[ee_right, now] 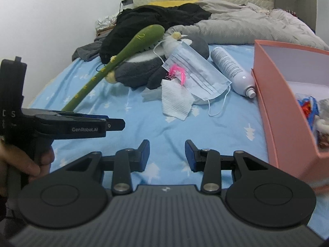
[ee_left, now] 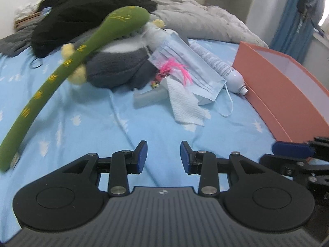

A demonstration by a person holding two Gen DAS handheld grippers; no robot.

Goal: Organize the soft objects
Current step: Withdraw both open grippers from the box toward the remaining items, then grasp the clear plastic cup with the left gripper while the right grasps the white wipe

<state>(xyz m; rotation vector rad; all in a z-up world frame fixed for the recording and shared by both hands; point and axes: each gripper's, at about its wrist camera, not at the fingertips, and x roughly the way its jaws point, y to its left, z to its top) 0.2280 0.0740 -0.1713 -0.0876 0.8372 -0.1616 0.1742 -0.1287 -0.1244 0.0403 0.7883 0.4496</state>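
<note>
Two tools hover over a cluttered bed, both gaping and holding nothing.

From the left: a long green plush snake (ee_left: 61, 65) leans on a grey plush toy (ee_left: 117, 68); then a face mask (ee_left: 191, 65), white spray bottle (ee_left: 220, 65) and pink box (ee_left: 287, 94). Left tool (ee_left: 163, 156) and right tool (ee_right: 167, 155) hang above the blue sheet (ee_left: 102, 119).

Soft, even daylight is filling both views, brightest at the window (ee_left: 323, 18) on the far right of the left wrist view. Shadows on the bed (ee_left: 92, 119) are staying faint. Fisheye distortion is bending the edges, and the green plush snake (ee_left: 67, 61) is showing motion blur.
</note>
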